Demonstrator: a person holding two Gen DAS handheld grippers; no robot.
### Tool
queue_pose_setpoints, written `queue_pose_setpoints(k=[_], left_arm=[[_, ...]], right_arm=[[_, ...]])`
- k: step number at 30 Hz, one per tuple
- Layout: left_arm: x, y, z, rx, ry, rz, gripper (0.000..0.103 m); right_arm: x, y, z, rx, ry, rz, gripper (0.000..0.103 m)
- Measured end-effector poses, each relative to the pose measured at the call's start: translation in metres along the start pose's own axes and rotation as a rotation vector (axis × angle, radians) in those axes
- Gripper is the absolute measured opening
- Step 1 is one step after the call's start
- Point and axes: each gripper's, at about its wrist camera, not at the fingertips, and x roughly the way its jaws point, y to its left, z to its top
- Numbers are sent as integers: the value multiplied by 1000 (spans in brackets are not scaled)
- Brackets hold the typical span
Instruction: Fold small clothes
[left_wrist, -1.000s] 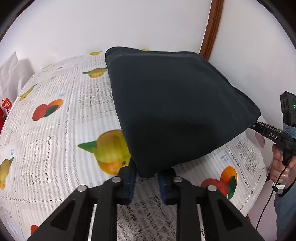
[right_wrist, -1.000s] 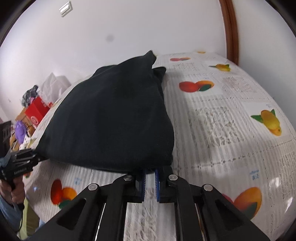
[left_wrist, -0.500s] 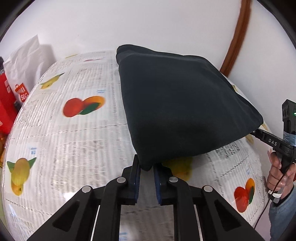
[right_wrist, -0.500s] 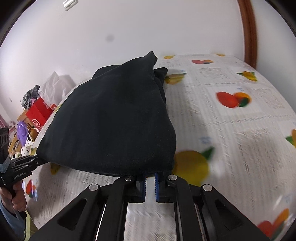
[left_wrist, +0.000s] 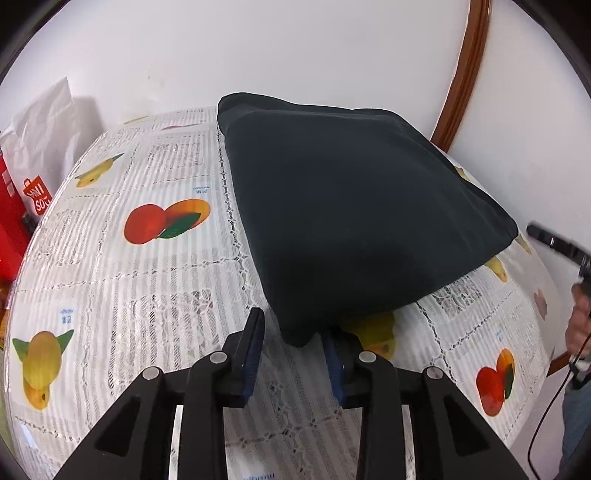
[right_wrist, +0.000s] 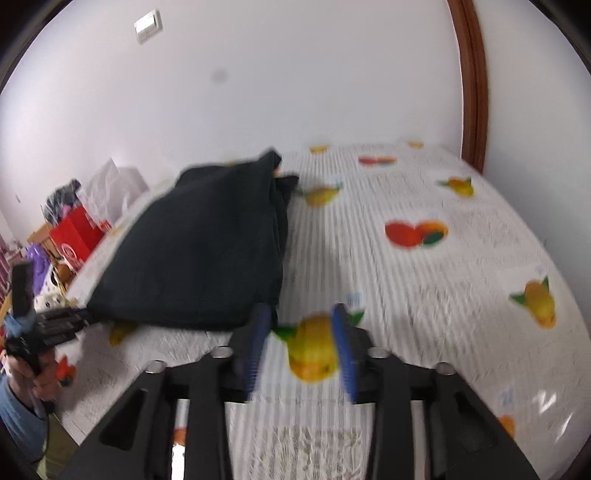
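Observation:
A black folded garment lies flat on the fruit-print tablecloth. My left gripper sits at its near corner. Its jaws are opening: the blue pads stand apart from the corner of cloth that lies between them. In the right wrist view the garment lies left of my right gripper. That gripper's jaws are opening too, with only tablecloth between them, and the picture is blurred. The right gripper shows beyond the garment's far corner, and the left gripper shows at the garment's left end.
A white paper bag and a red bag stand past the table's left edge. A brown door frame runs up the white wall behind. A person's hand holds the right gripper's handle beyond the table's right edge.
Both grippers were shut on corners of the garment and now stand open. The right gripper has let go and lifted away to the right; the garment rests on the table.

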Motion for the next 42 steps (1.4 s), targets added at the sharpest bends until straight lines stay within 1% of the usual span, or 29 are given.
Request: queue_pose_setpoints(k=[4, 7, 9, 11, 13, 14, 15, 16, 17, 18, 19, 20, 22, 25, 27, 29, 30, 31, 32, 35, 36, 38, 39, 40, 42], left_arm=[[9, 4, 6, -34, 21, -15, 30], [12, 3, 6, -27, 23, -2, 29], [12, 2, 6, -20, 26, -16, 21], [12, 3, 5, -30, 22, -20, 20], [13, 7, 5, -48, 25, -35, 19], [13, 7, 5, -51, 27, -39, 19], [13, 8, 6, -55, 29, -44, 19], [13, 9, 6, -56, 30, -46, 19], [13, 9, 5, -53, 29, -46, 18], [13, 8, 5, -48, 25, -46, 18], [13, 7, 4, -45, 17, -41, 18], [12, 6, 2, -43, 14, -37, 18], [11, 3, 2, -34, 12, -22, 18], [10, 4, 1, -36, 20, -27, 18], [11, 6, 2, -36, 24, -29, 18], [10, 7, 1, -30, 23, -29, 18], [10, 7, 1, -31, 23, -28, 18], [9, 7, 0, -35, 24, -27, 18], [8, 8, 0, -37, 25, -26, 18], [6, 6, -2, -36, 25, -18, 18], [6, 6, -2, -35, 25, -15, 18], [5, 6, -4, -36, 23, -10, 18], [5, 5, -4, -36, 23, -7, 18], [5, 5, -4, -35, 23, -2, 18], [5, 3, -4, -36, 22, 4, 18]], right_arm=[[32, 15, 33, -8, 1, -1, 45], [66, 24, 52, 22, 42, 31, 42], [88, 23, 61, 67, 83, 65, 39], [103, 20, 67, 102, 106, 100, 30], [117, 18, 71, 132, 125, 111, 30], [126, 16, 73, 147, 145, 116, 24], [131, 15, 74, 156, 153, 135, 15], [131, 14, 75, 156, 146, 152, 7], [126, 11, 76, 153, 110, 162, 6], [115, 5, 77, 163, 37, 169, 4], [110, 2, 76, 183, 2, 169, 3], [111, 0, 74, 204, 10, 180, 3], [113, 1, 72, 204, 24, 156, 3], [106, 8, 74, 162, 17, 128, 3], [99, 10, 75, 144, 12, 128, 3], [94, 12, 74, 124, 20, 104, 3], [89, 12, 72, 121, 16, 84, 4], [85, 12, 70, 118, 15, 78, 7], [82, 12, 68, 116, 16, 72, 7], [71, 9, 63, 124, 22, 86, 7], [70, 10, 61, 125, 28, 95, 9], [72, 10, 60, 135, 32, 101, 20], [75, 10, 58, 139, 37, 102, 22], [80, 11, 57, 142, 46, 103, 27], [94, 13, 54, 146, 84, 101, 28]])
